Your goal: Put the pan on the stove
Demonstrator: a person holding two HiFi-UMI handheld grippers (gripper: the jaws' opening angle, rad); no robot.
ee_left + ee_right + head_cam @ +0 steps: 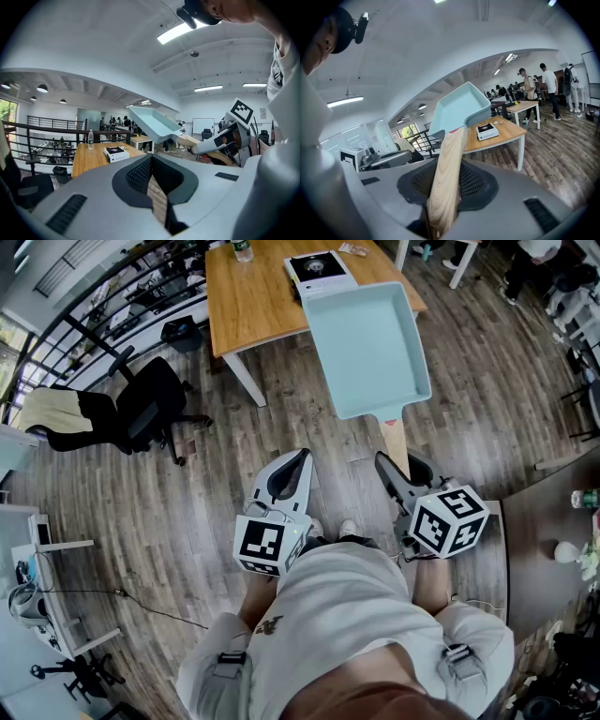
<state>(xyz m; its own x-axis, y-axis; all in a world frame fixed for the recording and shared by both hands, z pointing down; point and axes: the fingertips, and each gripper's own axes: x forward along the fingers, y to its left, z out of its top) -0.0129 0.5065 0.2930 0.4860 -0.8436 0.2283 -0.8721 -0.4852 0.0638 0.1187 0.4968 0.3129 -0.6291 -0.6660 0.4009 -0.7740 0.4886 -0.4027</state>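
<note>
A light blue square pan with a wooden handle hangs in the air over the floor, next to the near right corner of a wooden table. My right gripper is shut on the handle, and the pan tilts up ahead of it. The small white stove sits on the table's far side, beyond the pan; it also shows as a white box. My left gripper is shut with nothing in it, held beside the right one, and sees the pan and stove.
A black office chair stands left of the table. A water bottle is at the table's far edge. A black railing runs behind. People stand by white tables at the back. Wood floor lies all round.
</note>
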